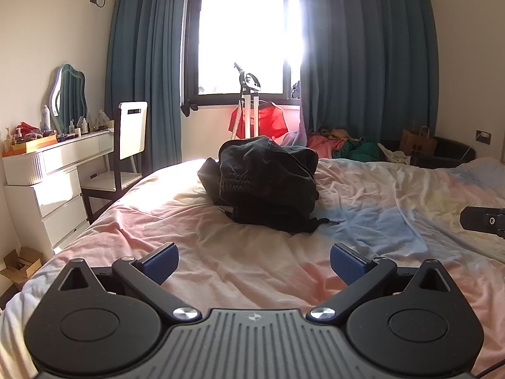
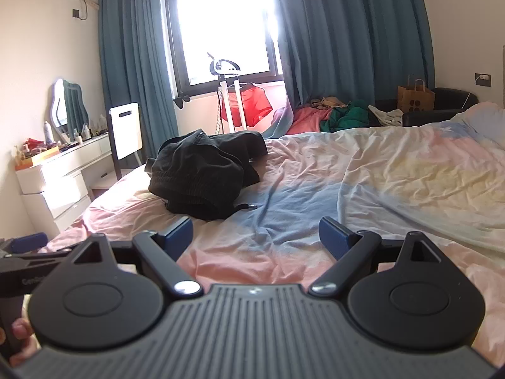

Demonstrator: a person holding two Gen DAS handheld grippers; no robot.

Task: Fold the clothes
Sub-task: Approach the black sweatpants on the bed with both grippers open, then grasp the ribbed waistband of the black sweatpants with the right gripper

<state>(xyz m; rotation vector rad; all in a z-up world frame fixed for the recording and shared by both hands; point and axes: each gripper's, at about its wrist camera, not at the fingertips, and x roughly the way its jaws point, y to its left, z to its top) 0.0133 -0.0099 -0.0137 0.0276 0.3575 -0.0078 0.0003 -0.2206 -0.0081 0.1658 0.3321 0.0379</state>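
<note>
- The left gripper (image 1: 254, 263) has its fingers spread wide with nothing between them; the right gripper (image 2: 255, 237) is the same, wide and empty.
- The dark garment (image 1: 268, 183) lies in a bunched heap on the bed sheet (image 1: 221, 252), ahead of the left fingers and well apart from them; from the right fingers it sits ahead and off to the left (image 2: 202, 173).
- Because the heap is crumpled, no hem or corner shows clearly, so a pinch could take several layers at once and lift a lump instead of an edge.
- A drawstring (image 1: 325, 220) trails from the near side of the heap; closing on it alone would probably drag the cord without spreading the cloth.
- The sheet is loose and wrinkled under both pairs of fingers, so a low pinch may catch sheet together with garment and pull the bedding up.
- The heap lies toward the bed's left side, so a careless tug that way might slide it off the edge.
- Strong glare from the window (image 1: 246, 31) darkens the black folds, which makes judging where to bite harder.
- The other gripper shows at the right edge of the left view, so both reaching for one spot risks a clash.
</note>
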